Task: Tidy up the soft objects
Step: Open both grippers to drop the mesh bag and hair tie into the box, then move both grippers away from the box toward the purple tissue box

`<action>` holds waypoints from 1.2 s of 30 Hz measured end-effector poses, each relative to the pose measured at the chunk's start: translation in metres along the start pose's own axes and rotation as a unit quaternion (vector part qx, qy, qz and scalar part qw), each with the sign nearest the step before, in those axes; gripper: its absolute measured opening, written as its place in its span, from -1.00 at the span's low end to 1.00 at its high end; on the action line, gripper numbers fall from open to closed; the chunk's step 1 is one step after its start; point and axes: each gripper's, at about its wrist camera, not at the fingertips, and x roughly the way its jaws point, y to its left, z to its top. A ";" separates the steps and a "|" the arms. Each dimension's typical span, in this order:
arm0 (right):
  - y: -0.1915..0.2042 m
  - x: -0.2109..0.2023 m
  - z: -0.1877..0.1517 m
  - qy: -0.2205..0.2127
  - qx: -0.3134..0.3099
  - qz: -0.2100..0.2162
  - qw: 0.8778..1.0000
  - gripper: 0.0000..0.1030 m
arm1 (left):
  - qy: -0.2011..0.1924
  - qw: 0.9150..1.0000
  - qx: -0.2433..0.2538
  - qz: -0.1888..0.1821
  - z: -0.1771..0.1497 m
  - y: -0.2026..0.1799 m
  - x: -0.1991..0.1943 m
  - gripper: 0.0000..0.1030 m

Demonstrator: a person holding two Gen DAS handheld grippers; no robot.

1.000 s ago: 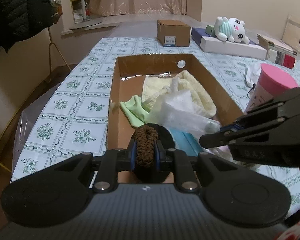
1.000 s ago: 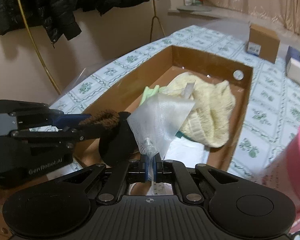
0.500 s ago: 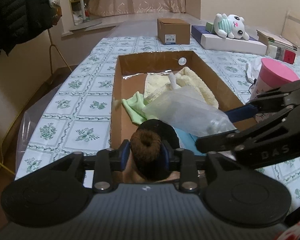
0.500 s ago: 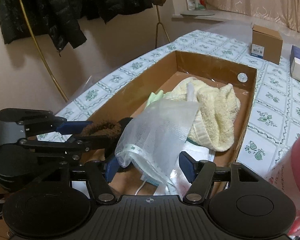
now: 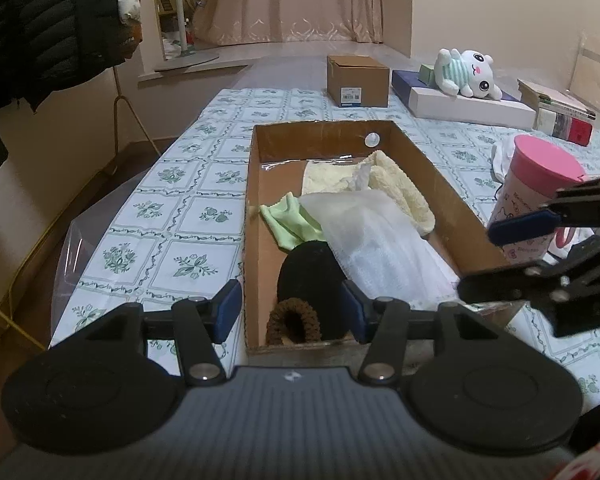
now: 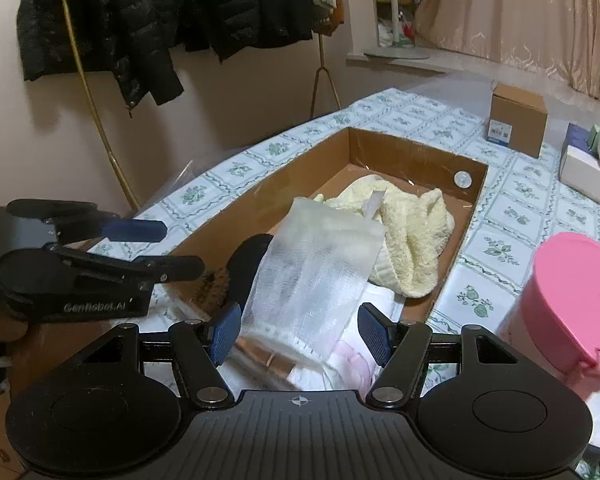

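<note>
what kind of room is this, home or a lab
Most likely a lived-in home room: puffer jackets hang on the wall, curtains cover a bay window, and a floral tablecloth covers the table holding a plush toy.

Two cardboard boxes, one plush toy, one pink cup.

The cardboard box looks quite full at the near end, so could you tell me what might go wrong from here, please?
1. The white mesh bag lies loosely heaped on other items by the near wall of the cardboard box; it might slide out.
2. The brown scrunchie sits between the open left tongs, which could snag it on withdrawal.
3. The pink cup stands close to the right tongs; a sideways swing might knock it over.
</note>
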 end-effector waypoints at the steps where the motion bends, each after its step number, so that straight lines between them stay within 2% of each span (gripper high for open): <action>1: 0.002 -0.005 -0.004 -0.002 -0.003 -0.004 1.000 0.25 | 0.000 1.000 -0.001 0.000 -0.001 0.000 -0.002 -0.02; 7: 0.002 -0.038 -0.027 -0.013 0.018 -0.026 0.999 0.25 | 0.000 1.000 -0.019 -0.001 -0.011 -0.010 -0.018 0.02; 9: -0.001 -0.050 -0.035 -0.016 0.029 -0.035 0.999 0.26 | 0.003 1.000 -0.024 -0.003 -0.015 -0.016 -0.022 0.17; 16: -0.019 -0.095 -0.060 -0.022 0.077 -0.073 0.994 0.26 | 0.014 0.999 -0.028 -0.008 -0.030 -0.044 -0.037 0.37; 19: -0.027 -0.112 -0.070 -0.023 0.087 -0.091 0.992 0.26 | 0.015 1.000 -0.023 -0.011 -0.032 -0.059 -0.043 0.54; 28: -0.050 -0.161 -0.102 -0.028 0.117 -0.147 0.982 0.26 | 0.011 0.999 -0.008 -0.036 -0.032 -0.107 -0.061 0.66; 36: -0.075 -0.201 -0.131 -0.029 0.159 -0.200 0.966 0.26 | 0.014 0.997 0.019 -0.079 -0.030 -0.154 -0.067 0.69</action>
